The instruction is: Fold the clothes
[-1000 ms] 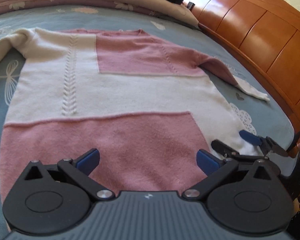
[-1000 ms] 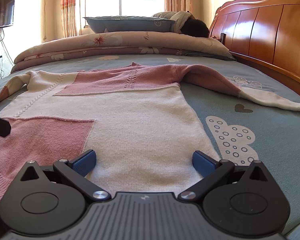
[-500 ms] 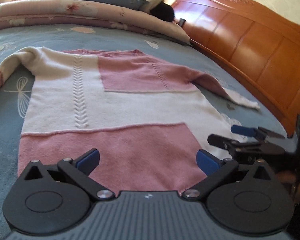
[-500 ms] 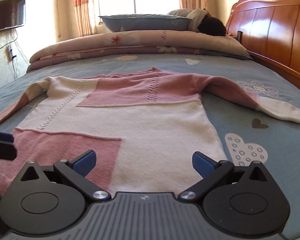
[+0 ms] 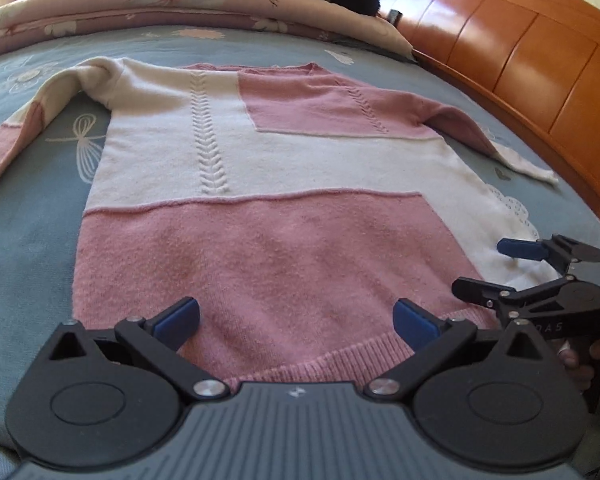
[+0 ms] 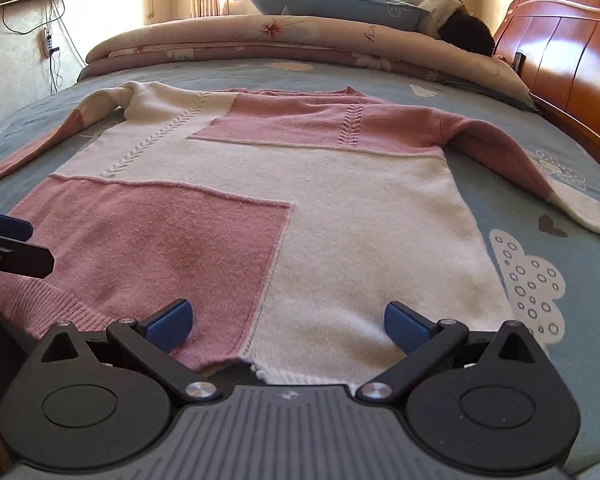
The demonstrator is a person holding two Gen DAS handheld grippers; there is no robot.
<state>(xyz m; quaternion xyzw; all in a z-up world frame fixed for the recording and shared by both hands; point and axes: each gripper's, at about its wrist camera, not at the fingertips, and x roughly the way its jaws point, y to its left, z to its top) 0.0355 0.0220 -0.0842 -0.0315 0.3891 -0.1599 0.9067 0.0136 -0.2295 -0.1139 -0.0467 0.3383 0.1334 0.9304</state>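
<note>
A pink and white sweater (image 5: pixel 260 184) lies flat, face up, on a bed (image 5: pixel 28 232), hem nearest; it looks soft, light and limp, best pinched at the ribbed hem corners. Left claw (image 5: pixel 296 318) and right claw (image 6: pixel 286 322) hover spread, empty, over the hem, whose near edge they hide; the left cuff runs out of view.

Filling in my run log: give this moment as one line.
stage: pre-grasp | sweater: flat on bed, unfolded | left gripper: open at pink hem | right gripper: open at hem
</note>
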